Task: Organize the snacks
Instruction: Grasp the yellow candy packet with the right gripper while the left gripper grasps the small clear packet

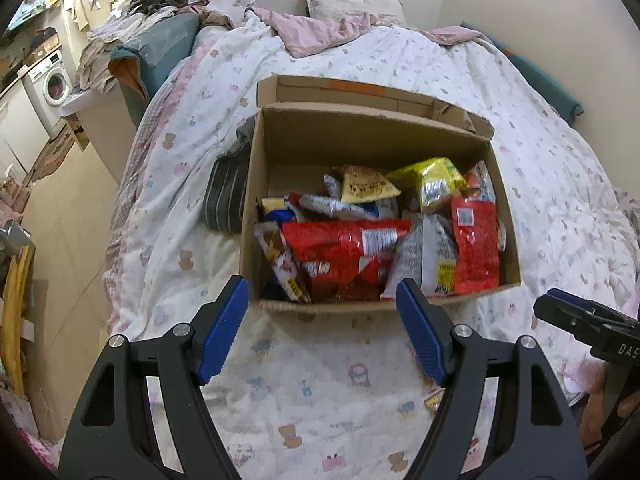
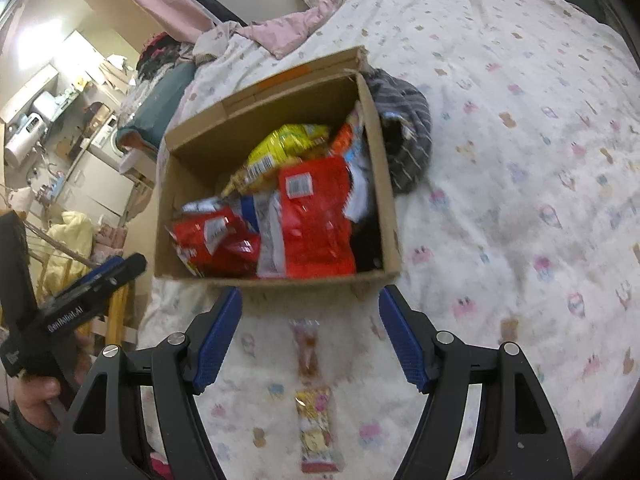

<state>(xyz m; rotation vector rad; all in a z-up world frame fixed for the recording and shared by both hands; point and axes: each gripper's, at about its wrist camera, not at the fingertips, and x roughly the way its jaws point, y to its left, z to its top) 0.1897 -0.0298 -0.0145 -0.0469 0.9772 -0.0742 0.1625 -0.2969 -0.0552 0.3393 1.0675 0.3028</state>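
Your left hand-held gripper hangs over the bed with its blue pads spread wide and nothing between them. Left of it, the floor and a washing machine show past the bed's edge. Just ahead of its left pad, a dark striped cloth lies against the left wall of the box. The box stands open on the bed straight ahead of the tips, its near wall just beyond them. Inside it the snacks are piled: a red bag nearest your left gripper, a yellow pack toward the far right corner, and a second red bag upright against the right wall. Silver and white packs are wedged between them.

To the right of that gripper, your right hand-held gripper also points down at the bed, pads spread apart and empty. In its own view the box sits just beyond its tips and to their left. Between its fingers, on the quilt, two loose snacks lie in a line. A small clear packet is nearer the tips, and a red and yellow packet is closer to the camera. Neither pad touches them. Beyond the right pad, the patterned quilt runs on bare. Both views are a little blurred.
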